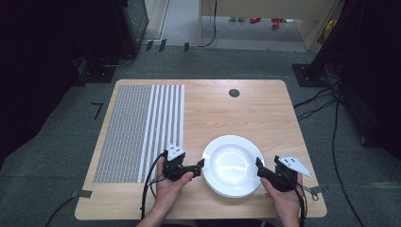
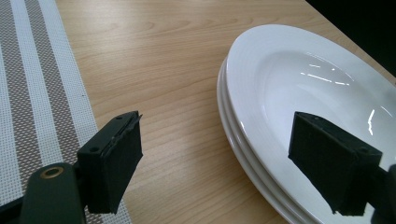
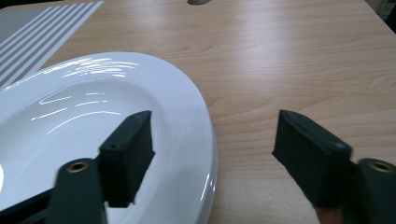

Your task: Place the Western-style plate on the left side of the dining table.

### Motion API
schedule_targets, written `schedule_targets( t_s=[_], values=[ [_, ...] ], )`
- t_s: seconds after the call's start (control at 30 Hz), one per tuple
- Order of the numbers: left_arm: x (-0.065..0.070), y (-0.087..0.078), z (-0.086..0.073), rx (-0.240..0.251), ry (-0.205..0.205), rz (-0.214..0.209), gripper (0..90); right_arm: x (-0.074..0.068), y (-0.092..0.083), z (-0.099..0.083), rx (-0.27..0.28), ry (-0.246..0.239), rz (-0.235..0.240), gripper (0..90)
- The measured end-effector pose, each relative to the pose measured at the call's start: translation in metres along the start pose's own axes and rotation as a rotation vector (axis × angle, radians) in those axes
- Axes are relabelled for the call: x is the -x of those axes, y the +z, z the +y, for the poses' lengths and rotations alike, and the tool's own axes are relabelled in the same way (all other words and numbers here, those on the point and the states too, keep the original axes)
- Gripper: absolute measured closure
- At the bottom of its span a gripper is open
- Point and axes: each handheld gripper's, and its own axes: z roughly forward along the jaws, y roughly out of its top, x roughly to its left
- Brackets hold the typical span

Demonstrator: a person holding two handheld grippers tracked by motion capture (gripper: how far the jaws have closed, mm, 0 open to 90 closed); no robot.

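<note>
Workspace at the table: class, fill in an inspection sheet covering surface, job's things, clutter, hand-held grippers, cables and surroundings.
Surface: wooden table, striped placemat on its left part.
Job's things: stacked white plates near the front edge.
Clutter: nothing seen; a dark round cap sits in the tabletop.
Grippers: left hand-held gripper open, jaws straddling the plates' rim; right hand-held gripper open, straddling the opposite rim.
Cables: one trails from each gripper; more cables on the floor at right.
Surroundings: grey carpet, dark stands.

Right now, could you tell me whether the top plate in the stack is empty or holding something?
Empty: the top plate shows bare glossy white, with reflections alone in both gripper views.
</note>
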Motion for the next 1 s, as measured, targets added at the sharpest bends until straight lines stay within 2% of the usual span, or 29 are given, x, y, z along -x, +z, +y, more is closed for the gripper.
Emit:
schedule_targets(
  t_s=[0.03,0.07,0.17,0.2,0.23,0.27,0.33,0.47,0.9,0.97,1.0],
  values=[
    [0.000,0.000,0.000,0.000,0.000,0.000,17.7,0.000,0.000,0.000,0.000,0.000,0.000,30.8],
    [0.001,0.000,0.000,-0.001,0.001,-0.002,17.7,-0.001,0.000,-0.001,0.002,-0.009,0.016,36.2],
    [0.002,0.000,-0.001,0.000,0.004,-0.005,17.6,-0.002,0.001,-0.001,-0.006,-0.005,0.048,40.0],
    [0.003,0.001,-0.001,-0.001,0.003,-0.009,17.7,-0.002,0.001,-0.002,-0.007,0.004,0.062,45.8],
    [0.003,0.001,-0.001,-0.001,0.003,-0.009,17.7,-0.002,0.001,-0.002,-0.007,0.004,0.062,45.8],
    [0.004,0.001,-0.002,-0.002,0.003,-0.012,17.7,-0.003,0.000,-0.003,-0.008,0.020,0.066,50.5],
    [0.005,0.002,-0.002,-0.005,0.004,-0.016,17.7,-0.003,0.000,-0.003,-0.007,0.025,0.070,53.4],
    [0.008,0.005,-0.005,-0.018,0.007,-0.025,18.0,-0.003,0.000,-0.004,-0.006,0.014,0.080,57.7],
    [0.017,0.010,-0.012,-0.036,0.036,-0.040,26.8,-0.003,-0.002,-0.005,-0.007,0.059,0.107,66.6],
    [0.018,0.010,-0.013,-0.036,0.038,-0.040,30.7,-0.001,-0.002,-0.006,-0.005,0.068,0.121,67.0],
    [0.018,0.011,-0.014,-0.034,0.039,-0.041,31.8,0.002,-0.001,-0.007,-0.008,0.096,0.155,68.7]
  ],
)
